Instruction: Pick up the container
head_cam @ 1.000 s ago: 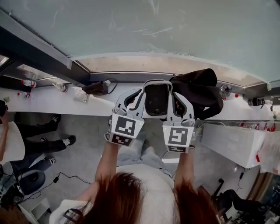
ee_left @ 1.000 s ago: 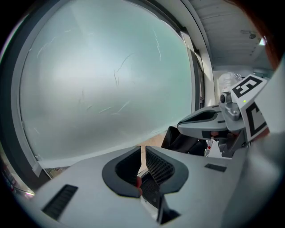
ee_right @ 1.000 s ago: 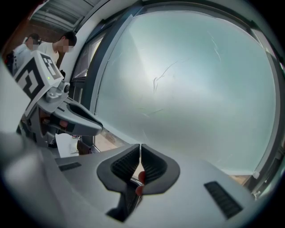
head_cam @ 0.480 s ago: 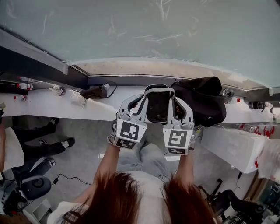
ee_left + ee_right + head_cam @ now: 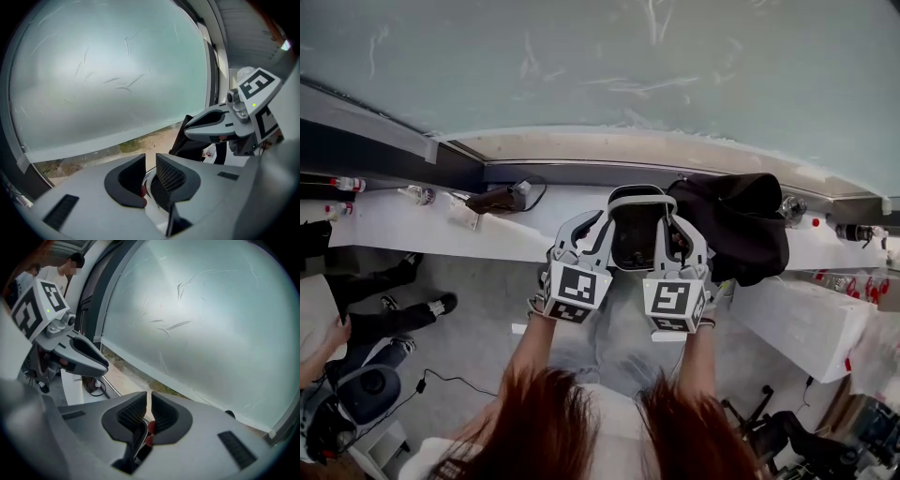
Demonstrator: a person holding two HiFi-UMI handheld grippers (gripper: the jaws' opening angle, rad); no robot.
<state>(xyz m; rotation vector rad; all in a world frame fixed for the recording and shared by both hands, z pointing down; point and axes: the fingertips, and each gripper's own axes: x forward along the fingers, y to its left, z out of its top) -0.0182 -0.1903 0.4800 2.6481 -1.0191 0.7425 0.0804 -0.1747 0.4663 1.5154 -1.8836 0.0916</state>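
Over the white counter (image 5: 412,225), at its middle stretch, the container (image 5: 637,225) sits between the two grippers: a dark rectangular tub with a pale rim, its open side facing the head camera. From this height I cannot tell whether its base touches the counter or hangs just clear of it.

The left gripper (image 5: 592,225) takes the tub's left rim. In the left gripper view its fingers (image 5: 126,180) stand narrow, with the white rim (image 5: 151,185) pinched between the ribbed pads. The right gripper (image 5: 680,230) takes the opposite rim; in the right gripper view its fingers (image 5: 164,416) are almost together, with the thin edge of the rim (image 5: 139,436) caught in the slit between them. Each gripper also shows in the other's view, level with it and close by.

On the counter toward its right end a black bag (image 5: 741,225) slumps, touching or just behind the right gripper. Toward the counter's left end lies a dark handheld device (image 5: 497,199) with a looped cable, and beyond it stand a few small bottles (image 5: 342,185). Behind the counter rises a large frosted window pane (image 5: 628,66). Below the counter's near edge is grey floor (image 5: 478,337), where another person's legs (image 5: 394,309) stretch out.
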